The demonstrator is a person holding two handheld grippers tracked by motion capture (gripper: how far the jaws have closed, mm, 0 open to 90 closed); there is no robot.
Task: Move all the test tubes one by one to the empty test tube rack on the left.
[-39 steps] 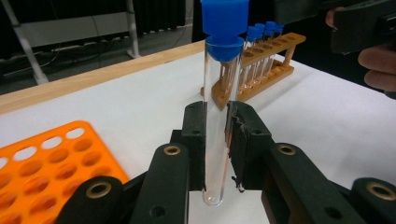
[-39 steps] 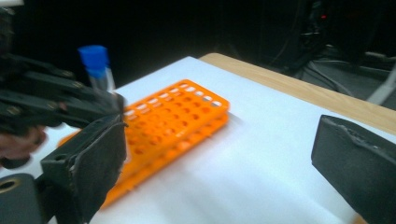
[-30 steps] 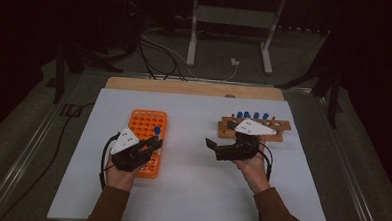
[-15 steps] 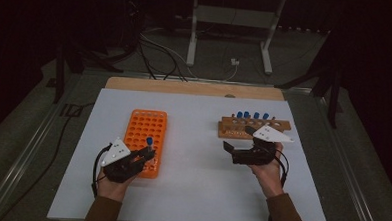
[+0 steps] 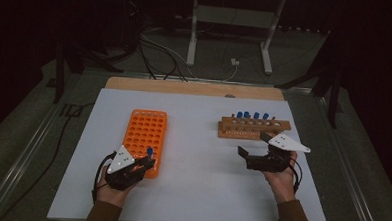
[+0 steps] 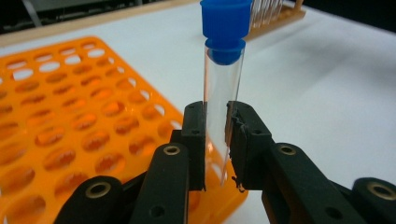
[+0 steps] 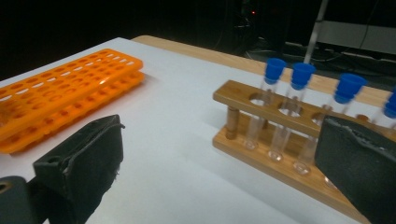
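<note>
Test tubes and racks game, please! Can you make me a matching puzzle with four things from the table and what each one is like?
Things:
1. left gripper
2. right gripper
3. orange rack
4. wooden rack

States:
A. holds four blue-capped tubes
B. jaws wide apart, nothing between them
C. shut on a blue-capped tube
D. holes all free of tubes

Pairs: 1-C, 2-B, 3-D, 4-A
</note>
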